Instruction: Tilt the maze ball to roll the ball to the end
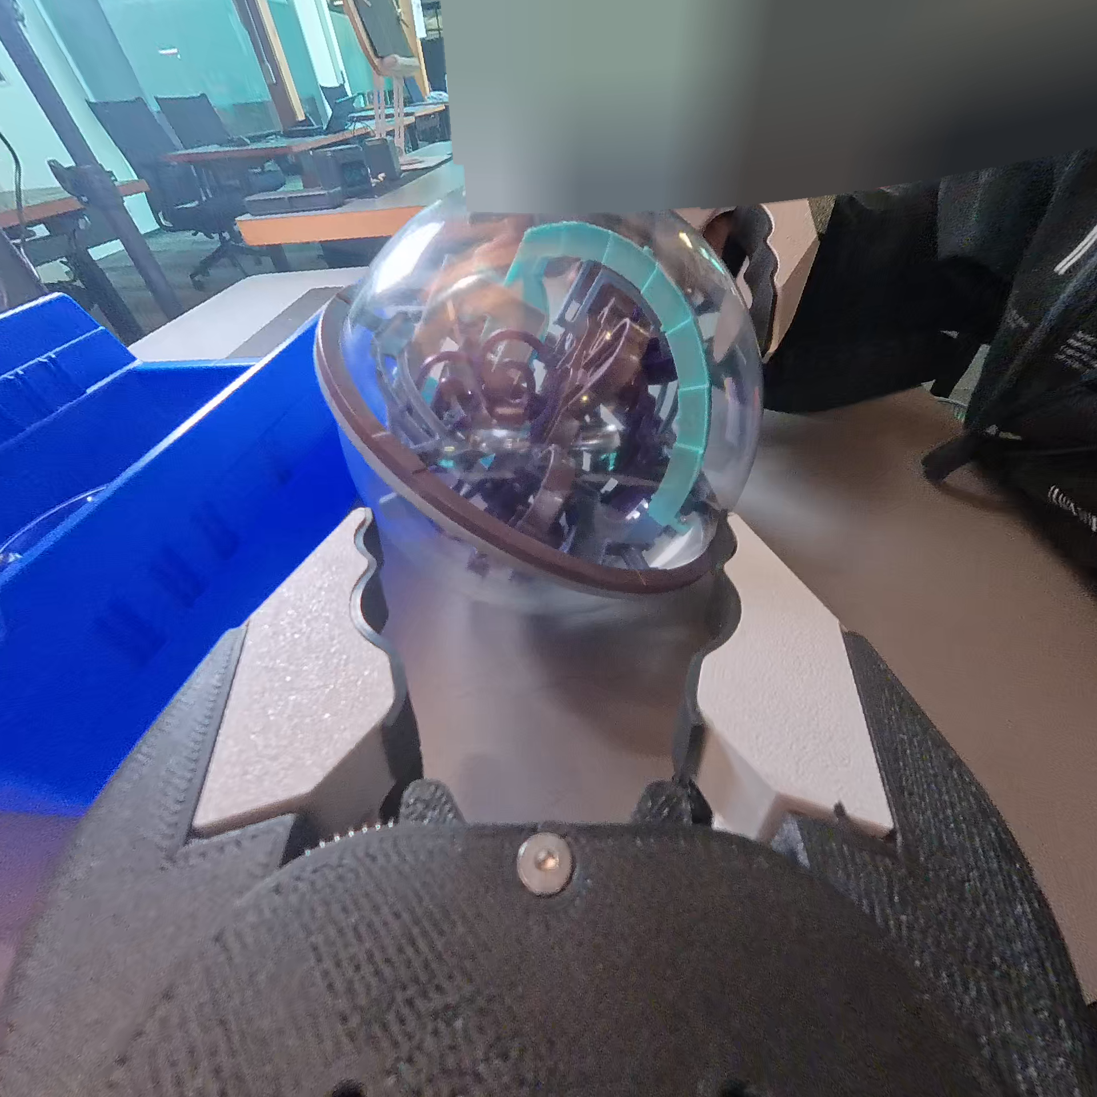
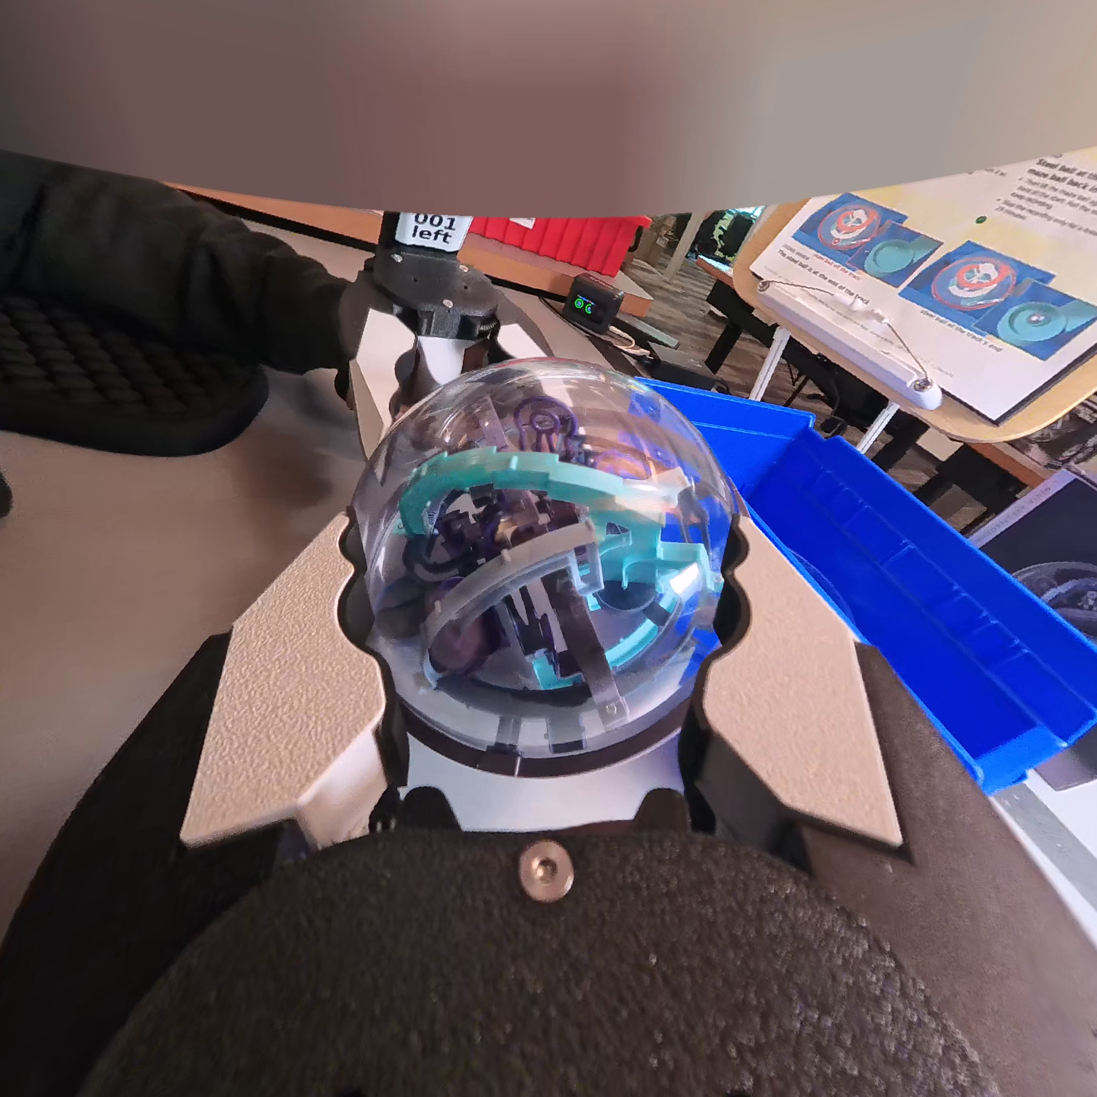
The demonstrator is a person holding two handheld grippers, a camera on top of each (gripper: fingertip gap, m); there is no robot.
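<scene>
- The maze ball (image 1: 540, 392), a clear sphere enclosing teal, purple and grey tracks, is held above the table (image 1: 890, 593) between both tools; its brown seam is tilted
- Left gripper (image 1: 543, 558) clamps it by the lower half; right gripper (image 2: 537, 570) clamps it opposite
- The blue bin (image 2: 926, 564) stands just beside the ball; a clear curved piece (image 1: 35, 534) shows inside it

You cannot pick out the small ball inside the maze ball (image 1: 534, 403): the tangle of tracks and the glare on the clear shell hide it in both views. The blue bin (image 1: 148, 534) runs off the left edge of the left wrist view, and its inside is mostly hidden behind its wall. In the right wrist view the maze ball (image 2: 540, 564) covers the left gripper's (image 2: 439, 350) fingertips, and the page (image 2: 926, 285) on the stand is cut off by the right edge.
</scene>
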